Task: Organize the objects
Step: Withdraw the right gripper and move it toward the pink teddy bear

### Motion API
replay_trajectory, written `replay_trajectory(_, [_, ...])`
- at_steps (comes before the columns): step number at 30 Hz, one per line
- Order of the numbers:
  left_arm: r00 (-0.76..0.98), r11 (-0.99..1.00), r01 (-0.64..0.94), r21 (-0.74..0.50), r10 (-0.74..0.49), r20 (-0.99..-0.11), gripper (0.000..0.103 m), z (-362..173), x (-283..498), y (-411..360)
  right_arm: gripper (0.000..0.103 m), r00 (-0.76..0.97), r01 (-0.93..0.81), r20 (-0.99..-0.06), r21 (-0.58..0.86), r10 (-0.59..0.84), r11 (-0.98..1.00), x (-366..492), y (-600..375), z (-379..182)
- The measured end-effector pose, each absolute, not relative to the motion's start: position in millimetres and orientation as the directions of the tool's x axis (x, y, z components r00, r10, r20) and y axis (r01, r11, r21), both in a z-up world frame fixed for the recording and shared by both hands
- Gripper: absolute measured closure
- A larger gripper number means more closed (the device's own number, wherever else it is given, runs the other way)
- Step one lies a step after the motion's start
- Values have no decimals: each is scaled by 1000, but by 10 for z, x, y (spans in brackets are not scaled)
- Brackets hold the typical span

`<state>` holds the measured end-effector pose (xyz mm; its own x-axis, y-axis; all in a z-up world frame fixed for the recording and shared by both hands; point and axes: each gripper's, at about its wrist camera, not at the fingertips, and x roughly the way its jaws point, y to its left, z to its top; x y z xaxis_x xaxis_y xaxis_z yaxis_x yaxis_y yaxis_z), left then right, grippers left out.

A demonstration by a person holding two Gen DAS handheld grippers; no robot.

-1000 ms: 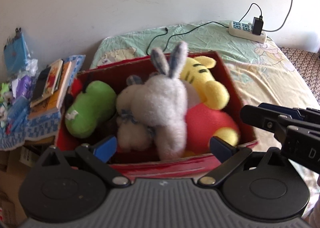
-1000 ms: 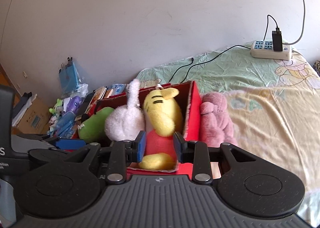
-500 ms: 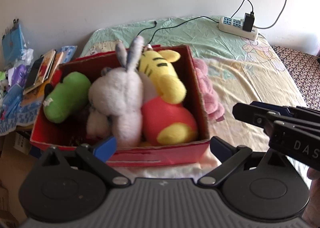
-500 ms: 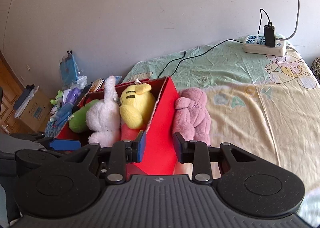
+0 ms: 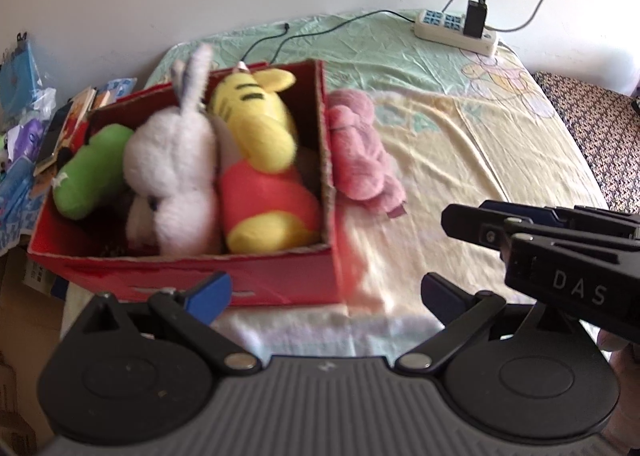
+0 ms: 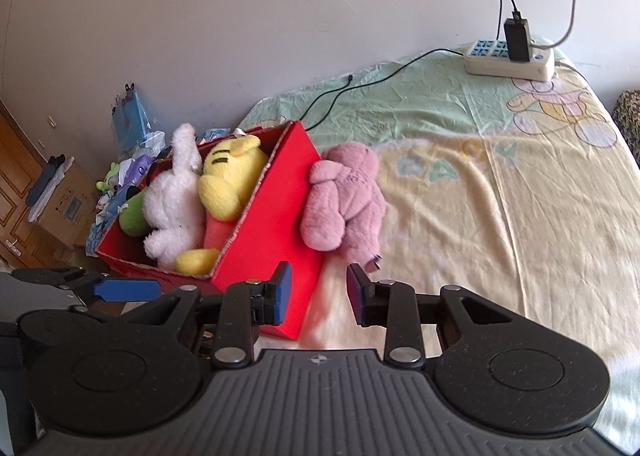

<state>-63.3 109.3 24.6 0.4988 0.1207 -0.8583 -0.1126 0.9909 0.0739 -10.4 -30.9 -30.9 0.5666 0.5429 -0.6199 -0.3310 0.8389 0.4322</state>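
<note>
A red cardboard box (image 5: 256,280) (image 6: 276,228) sits at the bed's left edge. It holds a white rabbit plush (image 5: 172,176) (image 6: 172,200), a yellow and red tiger plush (image 5: 260,160) (image 6: 232,176) and a green plush (image 5: 92,176) (image 6: 134,212). A pink plush (image 5: 356,152) (image 6: 344,200) lies on the sheet against the box's right wall. My left gripper (image 5: 324,296) stands open just in front of the box, holding nothing. My right gripper (image 6: 318,292) is open by the box's near right corner, short of the pink plush.
A white power strip (image 5: 456,28) (image 6: 510,58) with a black charger and cables lies at the bed's far end. Books and bags (image 5: 52,124) pile up left of the box, beside a cardboard carton (image 6: 64,200) and a wooden door. The yellow-green sheet (image 6: 500,192) stretches right.
Both grippers have drawn back and shifted right from over the box. The pink plush beside the box has come into the left wrist view. The right gripper's fingers stand wider apart.
</note>
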Motion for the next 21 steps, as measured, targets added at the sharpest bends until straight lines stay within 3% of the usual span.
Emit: replay_trajectory(21, [401, 997, -69, 38, 62, -914, 2, -314, -699, 781, 69, 468, -324, -671, 476, 576, 817, -43, -467, -771])
